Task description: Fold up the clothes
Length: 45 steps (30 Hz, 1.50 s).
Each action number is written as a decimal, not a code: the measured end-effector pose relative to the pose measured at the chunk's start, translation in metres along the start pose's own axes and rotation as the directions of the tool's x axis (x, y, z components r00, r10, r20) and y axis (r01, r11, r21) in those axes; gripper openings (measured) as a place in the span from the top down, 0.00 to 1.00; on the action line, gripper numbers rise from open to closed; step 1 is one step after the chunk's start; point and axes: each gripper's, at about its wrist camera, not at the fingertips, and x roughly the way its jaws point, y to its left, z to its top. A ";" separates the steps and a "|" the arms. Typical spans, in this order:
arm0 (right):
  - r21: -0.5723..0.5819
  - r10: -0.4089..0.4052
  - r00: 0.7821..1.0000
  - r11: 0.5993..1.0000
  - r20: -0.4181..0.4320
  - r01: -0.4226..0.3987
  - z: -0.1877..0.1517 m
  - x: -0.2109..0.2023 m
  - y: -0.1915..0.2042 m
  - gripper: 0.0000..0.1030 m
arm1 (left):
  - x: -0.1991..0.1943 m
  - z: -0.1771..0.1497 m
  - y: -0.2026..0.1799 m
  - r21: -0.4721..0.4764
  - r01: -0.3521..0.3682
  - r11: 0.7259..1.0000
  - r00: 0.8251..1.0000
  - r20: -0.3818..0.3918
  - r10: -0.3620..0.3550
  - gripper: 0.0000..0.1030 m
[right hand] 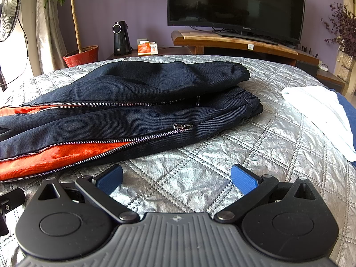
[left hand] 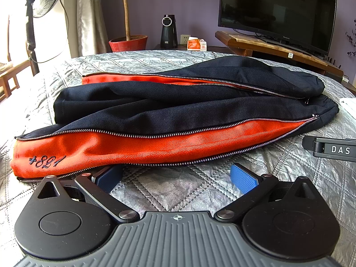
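While both tongs hovered low over the quilted bedspread [left hand: 155, 189], nothing was gripped; the left gripper [left hand: 176, 178] gaped wide, its left pad [left hand: 109, 176] just beside the orange hem of the navy trousers [left hand: 178, 111] lying straight ahead, legs laid together as if readied for a fold; the right gripper [right hand: 176, 178], equally wide, faced the waistband end, ahead and to its left; farther right lay a white cloth [right hand: 320, 115], well apart.

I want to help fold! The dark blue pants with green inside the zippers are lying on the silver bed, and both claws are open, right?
Almost. The zipper panels are orange, not green, as the left wrist view shows on the pants. They do lie on the silver bed, and the left claw and right claw are open.
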 end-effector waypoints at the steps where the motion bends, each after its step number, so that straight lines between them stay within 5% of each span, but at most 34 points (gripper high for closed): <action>1: 0.000 0.000 1.000 1.000 0.000 0.000 0.000 0.000 0.000 0.00 | 0.000 0.001 0.001 0.002 0.006 1.000 1.000 -0.007 -0.006 0.00; 4: 0.000 0.000 1.000 1.000 0.000 0.000 0.000 0.000 0.000 0.00 | -0.002 0.008 0.005 0.040 0.052 0.998 0.996 -0.072 -0.049 0.00; 13: 0.000 0.000 1.000 1.000 0.000 0.000 0.000 -0.001 0.000 0.00 | 0.008 0.039 0.032 -0.105 0.133 0.985 0.974 -0.168 -0.150 0.00; 21: -0.016 0.016 1.000 1.000 -0.006 -0.016 0.006 0.002 0.003 0.00 | -0.010 0.061 0.056 -0.185 0.138 0.973 0.988 -0.048 -0.149 0.01; 25: -0.022 0.061 0.995 0.998 -0.079 -0.063 0.007 -0.006 -0.014 0.01 | -0.021 0.069 0.065 -0.218 0.169 0.961 0.985 0.018 -0.169 0.02; 26: -0.006 0.054 0.995 0.998 -0.086 -0.055 0.008 -0.009 -0.019 0.09 | -0.025 0.072 0.066 -0.213 0.168 0.962 0.986 0.043 -0.163 0.02; 27: -0.001 0.050 0.995 0.999 -0.092 -0.050 0.010 -0.013 -0.023 0.31 | -0.028 0.074 0.067 -0.203 0.164 0.965 0.986 0.071 -0.152 0.01; 29: -0.038 0.045 0.995 0.998 -0.085 -0.049 0.019 -0.025 -0.029 0.55 | -0.036 0.079 0.062 -0.149 0.096 0.984 0.989 0.123 -0.078 0.00; 32: -0.163 0.024 0.998 0.987 0.059 -0.014 0.051 -0.047 -0.030 0.51 | -0.035 0.081 0.062 -0.144 0.067 0.987 0.990 0.129 -0.049 0.00; 34: -0.238 0.064 0.989 0.971 0.132 -0.031 0.077 -0.058 -0.026 0.49 | -0.034 0.081 0.063 -0.147 0.056 0.988 0.991 0.128 -0.037 0.00; 36: -0.329 0.097 0.982 0.943 0.165 -0.038 0.102 -0.058 -0.016 0.29 | -0.032 0.082 0.064 -0.151 0.045 0.988 0.992 0.126 -0.026 0.00; 37: -0.386 0.116 0.980 0.921 0.160 -0.046 0.110 -0.053 -0.007 0.29 | -0.031 0.083 0.064 -0.152 0.039 0.988 0.992 0.125 -0.020 0.00; 41: -0.545 0.218 0.973 0.827 0.081 -0.140 0.119 -0.025 0.028 0.51 | -0.019 0.080 0.065 -0.136 -0.022 0.990 0.995 0.093 0.035 0.01; 45: -0.662 0.268 0.963 0.720 -0.013 -0.209 0.111 0.004 0.068 0.54 | -0.017 0.081 0.073 -0.155 -0.046 0.987 0.993 0.103 0.063 0.00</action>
